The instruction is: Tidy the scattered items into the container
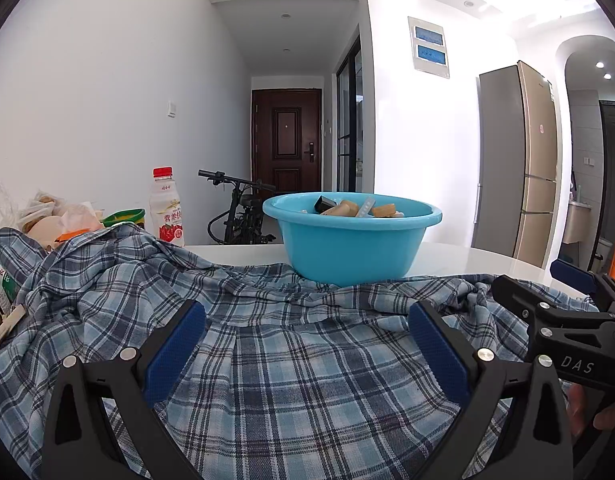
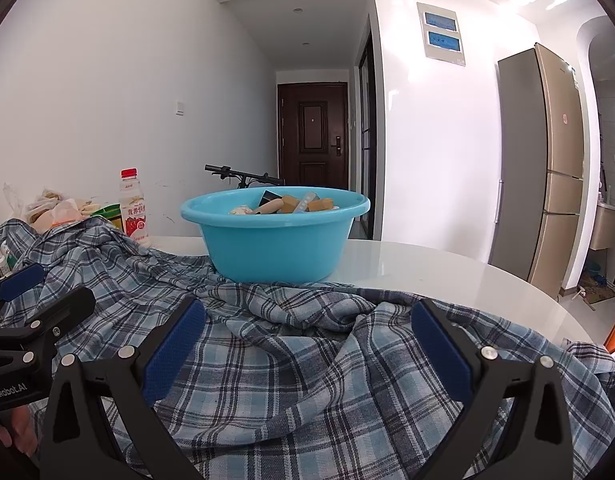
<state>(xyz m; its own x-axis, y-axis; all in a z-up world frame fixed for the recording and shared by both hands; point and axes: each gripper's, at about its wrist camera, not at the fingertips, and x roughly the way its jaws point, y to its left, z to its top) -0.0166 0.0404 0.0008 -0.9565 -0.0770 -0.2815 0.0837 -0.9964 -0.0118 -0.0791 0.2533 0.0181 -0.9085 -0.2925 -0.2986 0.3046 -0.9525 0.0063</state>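
Left wrist view: the left gripper (image 1: 307, 334) is held low and level over the plaid shirt (image 1: 267, 360), its 2 blue pads spread wide with nothing between them. The right gripper (image 1: 563, 300) enters at the right edge, marked "DAS". Beyond the shirt, a blue basin (image 1: 347, 248) on the white table (image 1: 447, 260) holds several small items (image 1: 359, 207); what they are is hard to say.

Right wrist view: the right gripper (image 2: 309, 334) is equally wide and empty above the shirt. The left one shows "GenRobot.AI".
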